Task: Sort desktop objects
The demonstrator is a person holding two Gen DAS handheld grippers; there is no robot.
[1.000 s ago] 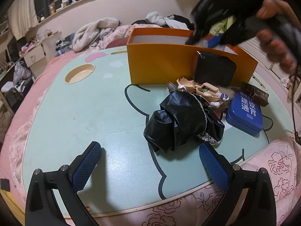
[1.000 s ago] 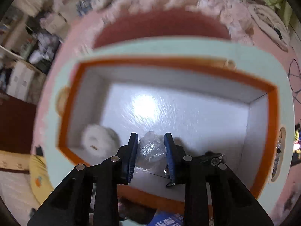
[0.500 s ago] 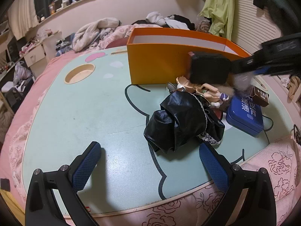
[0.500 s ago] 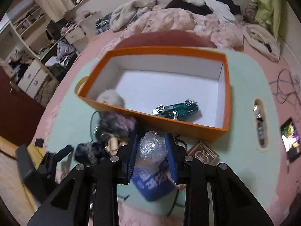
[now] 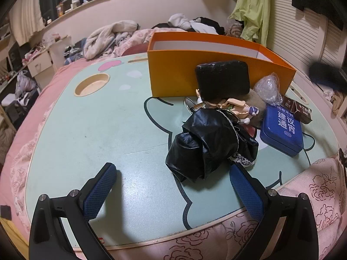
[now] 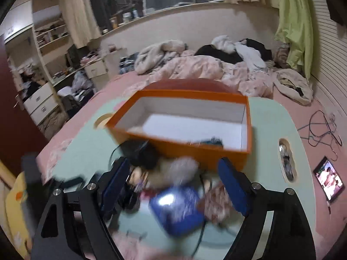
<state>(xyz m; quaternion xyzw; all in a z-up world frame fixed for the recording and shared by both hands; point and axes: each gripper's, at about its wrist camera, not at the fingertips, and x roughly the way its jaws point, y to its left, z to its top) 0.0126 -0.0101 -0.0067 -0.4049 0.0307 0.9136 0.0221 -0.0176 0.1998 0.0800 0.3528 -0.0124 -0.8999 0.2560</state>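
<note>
An orange box (image 5: pixel 173 75) stands at the back of the pale green table (image 5: pixel 86 130). My left gripper (image 5: pixel 171 169) hangs open over the table's front edge, just short of a crumpled black shiny bag (image 5: pixel 206 145). A clear plastic wad (image 5: pixel 267 88) lies outside the box, against its front wall. In the right wrist view my right gripper (image 6: pixel 173 162) is above the pile with its jaws opening. The blurred plastic wad (image 6: pixel 184 170) sits loose between the fingers, clear of the pads. A green toy car (image 6: pixel 208 142) lies inside the orange box (image 6: pixel 195 151).
In front of the box lie a black pouch (image 5: pixel 223 80), a doll (image 5: pixel 232 106), a blue tin (image 5: pixel 282 127) and a brown packet (image 5: pixel 300 111). Pink bedding (image 5: pixel 314 184) surrounds the table. A round cup hole (image 5: pixel 92 84) sits at the table's left.
My right gripper swung back from above the box to the pile in front of it. Its jaws spread and let go of the plastic wad. My left gripper stayed still.
</note>
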